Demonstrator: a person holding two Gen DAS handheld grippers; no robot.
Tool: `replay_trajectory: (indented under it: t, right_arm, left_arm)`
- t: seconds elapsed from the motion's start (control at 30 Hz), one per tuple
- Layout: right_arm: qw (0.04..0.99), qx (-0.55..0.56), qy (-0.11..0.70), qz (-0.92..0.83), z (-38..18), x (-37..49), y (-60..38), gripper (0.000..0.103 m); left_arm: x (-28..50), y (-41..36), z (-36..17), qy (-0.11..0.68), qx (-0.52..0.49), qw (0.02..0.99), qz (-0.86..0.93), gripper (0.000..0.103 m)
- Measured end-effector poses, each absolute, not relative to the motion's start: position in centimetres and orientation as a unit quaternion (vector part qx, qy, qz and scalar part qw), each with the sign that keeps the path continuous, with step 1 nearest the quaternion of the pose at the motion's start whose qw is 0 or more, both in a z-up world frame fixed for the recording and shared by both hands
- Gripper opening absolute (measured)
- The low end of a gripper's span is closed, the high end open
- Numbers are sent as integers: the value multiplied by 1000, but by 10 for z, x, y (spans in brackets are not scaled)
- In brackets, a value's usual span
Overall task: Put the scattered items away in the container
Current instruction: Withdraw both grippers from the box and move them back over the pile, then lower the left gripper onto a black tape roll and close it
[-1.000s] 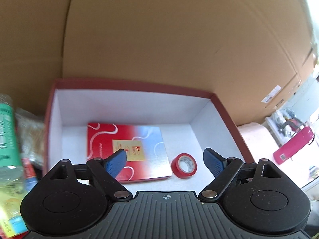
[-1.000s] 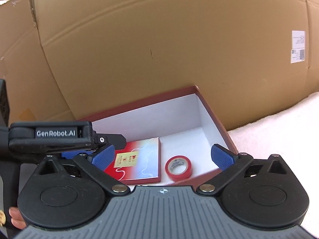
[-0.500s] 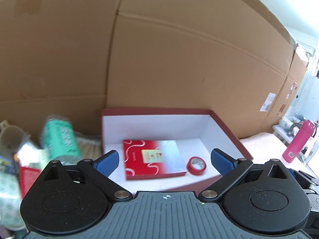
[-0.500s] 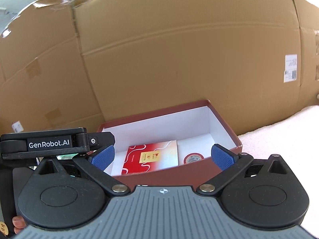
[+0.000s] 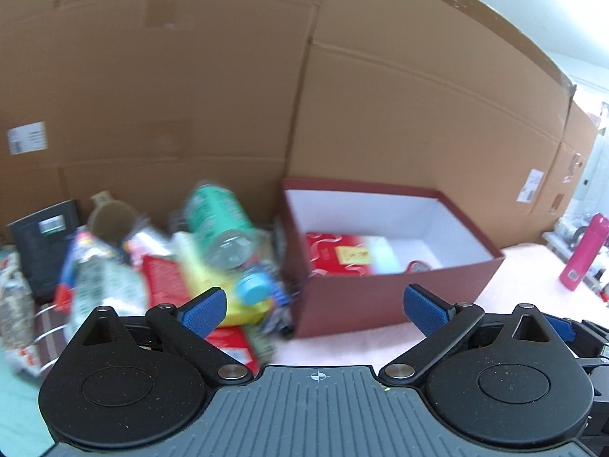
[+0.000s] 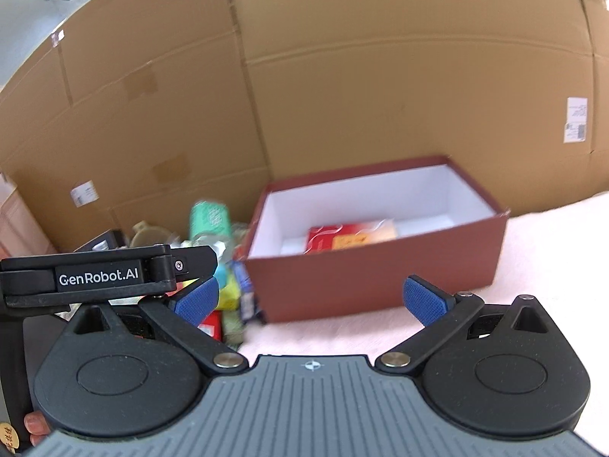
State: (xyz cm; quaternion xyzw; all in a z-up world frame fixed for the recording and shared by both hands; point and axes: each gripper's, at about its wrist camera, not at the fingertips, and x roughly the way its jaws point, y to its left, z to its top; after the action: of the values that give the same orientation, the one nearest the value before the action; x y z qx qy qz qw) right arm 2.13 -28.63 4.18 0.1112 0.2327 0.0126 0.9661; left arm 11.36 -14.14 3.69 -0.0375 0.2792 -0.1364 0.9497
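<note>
A dark red box with a white inside stands on pale pink cloth. In it lie a flat red packet and a red tape roll. Left of the box is a blurred heap of loose items, among them a clear bottle with a green label and a yellow packet. My left gripper hangs open and empty, back from the box's near left corner. My right gripper is also open and empty before the box. The left tool's body crosses the right wrist view.
A tall cardboard wall closes off the back. A dark grey box and a brown cup sit at the heap's far left. A pink flask stands far right. A fingertip shows at the lower left.
Both grippers have drawn back and up from inside the box. The left view has swung left, bringing the heap of loose items into sight. The left jaws stand a little wider.
</note>
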Motion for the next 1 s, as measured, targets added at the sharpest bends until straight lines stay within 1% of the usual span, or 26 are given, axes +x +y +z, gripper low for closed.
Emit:
replay_trajectory:
  t: [0.4, 0.67, 1.0]
  right_arm:
    - [955, 116, 270, 42, 14, 3, -227, 103]
    - [961, 57, 269, 35, -2, -6, -174, 103]
    - [954, 51, 280, 97, -15, -5, -135, 103]
  left_arm:
    - [74, -82, 8, 287, -35, 954, -81, 103]
    - [57, -38, -13, 294, -28, 955, -38, 103]
    - [47, 9, -28, 305, -41, 951, -23, 103]
